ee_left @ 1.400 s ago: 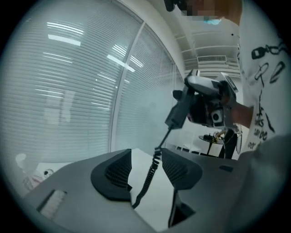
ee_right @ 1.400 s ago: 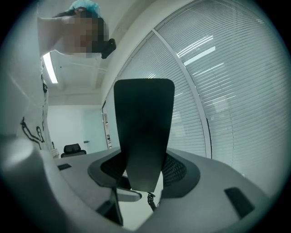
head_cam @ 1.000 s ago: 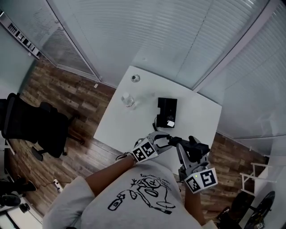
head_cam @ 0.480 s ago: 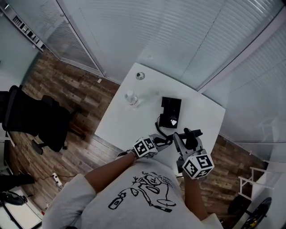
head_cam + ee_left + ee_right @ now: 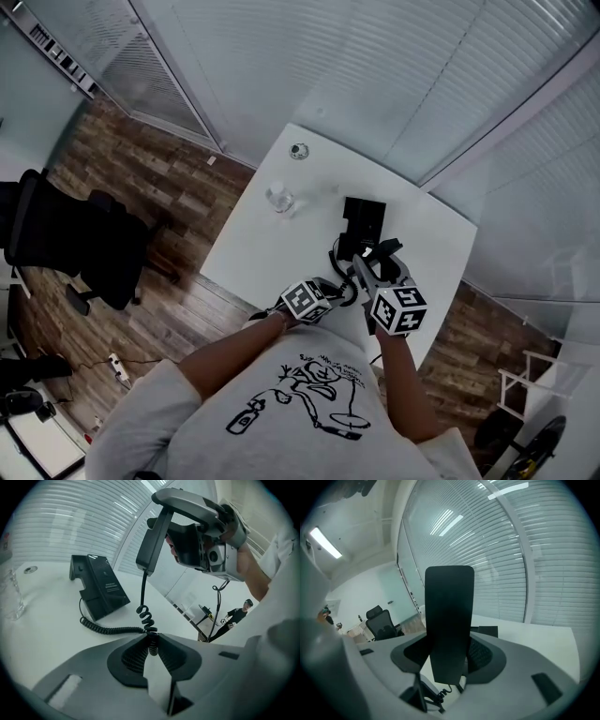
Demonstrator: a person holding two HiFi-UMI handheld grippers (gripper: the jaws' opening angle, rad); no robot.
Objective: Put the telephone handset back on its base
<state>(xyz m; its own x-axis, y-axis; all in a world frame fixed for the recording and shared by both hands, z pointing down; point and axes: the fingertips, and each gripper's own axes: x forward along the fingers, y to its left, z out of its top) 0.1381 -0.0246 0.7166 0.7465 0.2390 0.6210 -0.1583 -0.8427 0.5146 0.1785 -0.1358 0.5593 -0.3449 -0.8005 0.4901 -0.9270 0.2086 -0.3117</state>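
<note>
One slim black handset [image 5: 449,620], coiled cord [image 5: 110,630].

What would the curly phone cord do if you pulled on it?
Probably floppy: the cord lies in a loose curve on the table and dangles from the handset. Its coils would likely stretch, then spring back. It looks thin, so probably light.

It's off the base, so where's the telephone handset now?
In the right gripper view the handset stands upright, clamped in the right claw; in the left gripper view it is held above the table, right of the base.
</note>
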